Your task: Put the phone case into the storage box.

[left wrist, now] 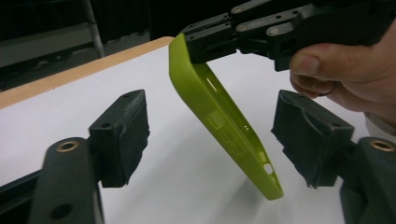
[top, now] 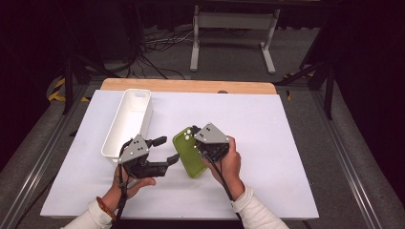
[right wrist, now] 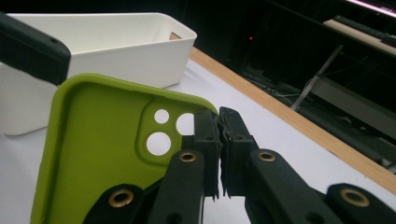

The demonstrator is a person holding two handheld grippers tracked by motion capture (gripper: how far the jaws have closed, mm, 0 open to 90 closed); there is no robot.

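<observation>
A lime-green phone case (top: 186, 151) hangs tilted above the white table cover. My right gripper (top: 198, 143) is shut on its upper rim beside the camera cut-outs; in the right gripper view the black jaws (right wrist: 218, 119) pinch that edge of the case (right wrist: 98, 140). My left gripper (top: 168, 149) stands open at the case's left side. In the left gripper view the case (left wrist: 219, 116) slants down between the two pads (left wrist: 126, 130), with a gap to each, and the right gripper (left wrist: 219, 39) grips it from above.
A long white bin (top: 129, 119) lies just left of the case and behind my left gripper; its wall (right wrist: 107, 42) stands close behind the case. The white sheet (top: 272, 143) covers a wooden table whose edge (top: 191, 86) runs along the far side.
</observation>
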